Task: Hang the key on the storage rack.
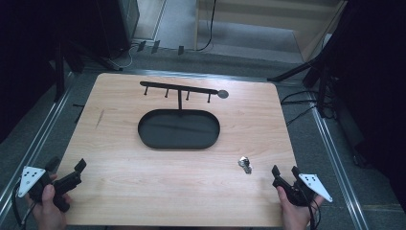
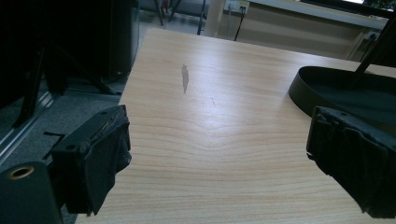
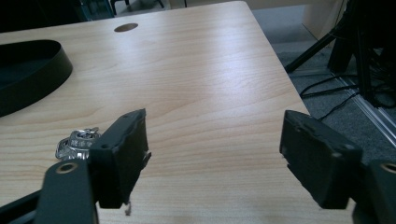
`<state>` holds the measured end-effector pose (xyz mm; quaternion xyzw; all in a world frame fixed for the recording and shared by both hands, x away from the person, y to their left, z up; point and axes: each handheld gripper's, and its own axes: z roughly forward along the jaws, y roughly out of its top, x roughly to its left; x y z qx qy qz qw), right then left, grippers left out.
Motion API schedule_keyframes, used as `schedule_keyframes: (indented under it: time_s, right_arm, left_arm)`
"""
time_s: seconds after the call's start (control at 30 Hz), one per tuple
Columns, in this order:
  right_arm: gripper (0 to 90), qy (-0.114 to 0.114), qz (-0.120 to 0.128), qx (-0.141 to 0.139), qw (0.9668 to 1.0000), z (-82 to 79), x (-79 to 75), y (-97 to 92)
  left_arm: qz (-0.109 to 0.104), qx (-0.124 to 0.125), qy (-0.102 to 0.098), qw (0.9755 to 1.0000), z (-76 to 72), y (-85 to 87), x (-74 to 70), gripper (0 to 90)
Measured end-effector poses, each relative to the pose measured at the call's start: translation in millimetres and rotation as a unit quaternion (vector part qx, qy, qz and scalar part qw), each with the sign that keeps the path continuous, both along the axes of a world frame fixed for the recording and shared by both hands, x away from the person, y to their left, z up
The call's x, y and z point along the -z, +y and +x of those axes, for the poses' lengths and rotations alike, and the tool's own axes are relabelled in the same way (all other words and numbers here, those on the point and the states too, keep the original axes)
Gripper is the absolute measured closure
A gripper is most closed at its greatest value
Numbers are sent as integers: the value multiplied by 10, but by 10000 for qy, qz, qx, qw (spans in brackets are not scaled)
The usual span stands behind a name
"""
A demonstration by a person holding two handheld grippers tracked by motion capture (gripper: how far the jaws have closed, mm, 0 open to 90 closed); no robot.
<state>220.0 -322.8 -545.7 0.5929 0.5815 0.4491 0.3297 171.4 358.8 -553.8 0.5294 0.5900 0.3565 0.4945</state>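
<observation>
Pale wooden table on grey carpet, dark room; black oval tray with hook rack, keys nearby; left gripper, right gripper, jaws apart, empty

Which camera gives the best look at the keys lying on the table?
The right gripper view: the keys sit close there, just behind the right tool's left jaw, so the metal ring and shiny heads are clear, though the jaw covers part of them. The high view shows the keys whole but tiny. The left gripper view faces the black tray instead.
</observation>
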Motion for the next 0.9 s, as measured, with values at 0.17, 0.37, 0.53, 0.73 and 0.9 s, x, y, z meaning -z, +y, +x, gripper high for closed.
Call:
schedule_keyframes:
  time_s: [0.17, 0.37, 0.53, 0.73, 0.9]
  right_arm:
    - [439, 340, 10, -550, 9979, 76, -19, 22]
    - [500, 780, -353, -888, 9924, 157, -113, 168]
    - [557, 1581, -613, -1160, 9787, 376, -286, 307]
    - [562, 2643, -958, -1668, 9451, 620, -404, 511]
    - [613, 3298, -1464, -1842, 9143, 771, -493, 658]
  left_arm:
    - [-30, 6, 8, 10000, 2, 3, 0, 68]
    - [-74, 6, 22, 10000, 4, 12, 1, 68]
    - [-112, 10, 25, 9999, 3, 20, 2, 68]
    - [-125, 22, 37, 9999, 6, 24, 3, 68]
    - [-135, 24, 38, 9999, 10, 23, 3, 68]
